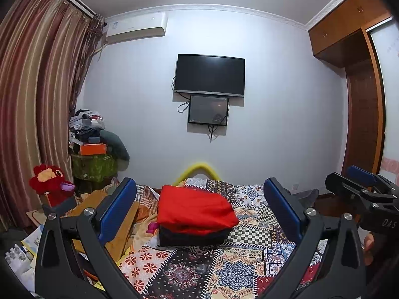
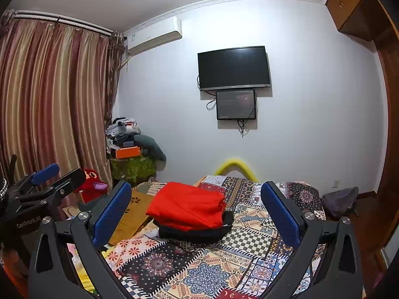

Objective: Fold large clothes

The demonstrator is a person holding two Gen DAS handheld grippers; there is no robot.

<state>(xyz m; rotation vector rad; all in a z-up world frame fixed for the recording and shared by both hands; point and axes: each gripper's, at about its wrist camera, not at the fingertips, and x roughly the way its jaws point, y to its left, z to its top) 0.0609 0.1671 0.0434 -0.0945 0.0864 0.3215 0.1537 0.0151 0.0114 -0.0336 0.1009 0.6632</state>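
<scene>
A folded red garment [image 1: 197, 208] lies on top of a folded black garment [image 1: 194, 238] in a stack on the patterned bedspread [image 1: 224, 271]. The stack also shows in the right wrist view, red [image 2: 187, 208] over black [image 2: 197, 234]. My left gripper [image 1: 199, 211] is open and empty, raised above the bed, with the stack seen between its blue pads [image 1: 117, 214]. My right gripper [image 2: 197, 214] is open and empty, likewise held back from the stack. The right gripper also shows at the right of the left wrist view [image 1: 361, 186], the left gripper at the left of the right wrist view [image 2: 52, 179].
A brown cloth [image 2: 134, 214] lies at the bed's left edge. A red plush toy [image 1: 49, 184] and a cluttered green stand [image 1: 93, 167] are by the curtain. A TV [image 1: 209, 74] hangs on the far wall. A wardrobe [image 1: 361, 87] stands right. A grey bag [image 2: 340, 200] is on the floor.
</scene>
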